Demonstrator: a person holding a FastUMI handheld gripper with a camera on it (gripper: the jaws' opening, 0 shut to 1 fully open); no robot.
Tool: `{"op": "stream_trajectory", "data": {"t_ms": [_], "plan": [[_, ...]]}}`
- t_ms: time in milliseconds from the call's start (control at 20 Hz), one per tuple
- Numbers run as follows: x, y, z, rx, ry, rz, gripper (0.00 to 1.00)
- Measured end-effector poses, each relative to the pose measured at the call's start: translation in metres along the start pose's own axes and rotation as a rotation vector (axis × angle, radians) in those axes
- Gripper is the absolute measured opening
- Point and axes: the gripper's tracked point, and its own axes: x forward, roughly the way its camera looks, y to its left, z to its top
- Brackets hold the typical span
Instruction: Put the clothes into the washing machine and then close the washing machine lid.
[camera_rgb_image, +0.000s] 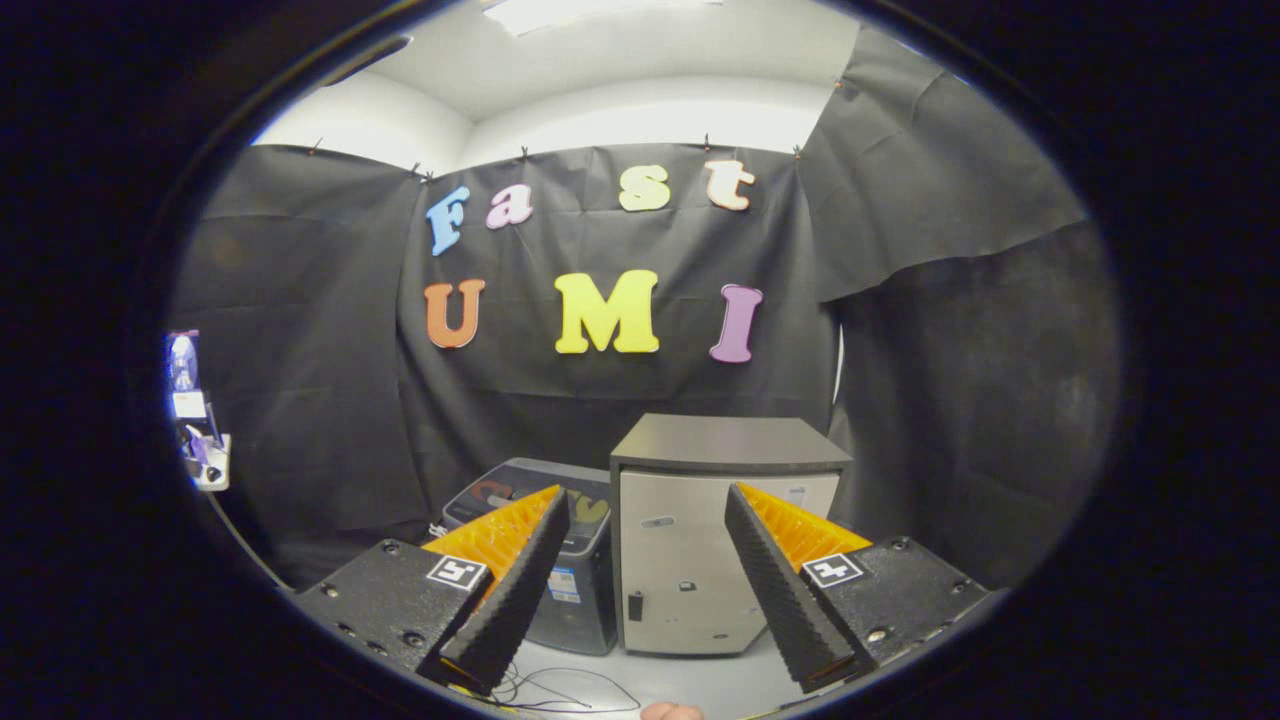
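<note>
A small dark grey washing machine (575, 560) stands on the floor beyond my left finger, with a lid (520, 490) on top through which something reddish and yellowish shows; I cannot tell whether the lid is up or down. My gripper (645, 505) is open, its fingers spread wide with nothing between them, held some way back from the machine.
A light grey cabinet (700, 560) with a dark top stands right beside the washing machine, straight ahead between the fingers. A thin cable (570, 690) lies on the pale floor just in front. Small items (195, 420) sit at the far left by the cloth wall.
</note>
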Motion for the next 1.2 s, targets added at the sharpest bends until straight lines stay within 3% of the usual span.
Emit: {"op": "stream_trajectory", "data": {"t_ms": [1200], "plan": [[0.015,-0.016,-0.003,0.043,0.012,-0.030,1.00]]}}
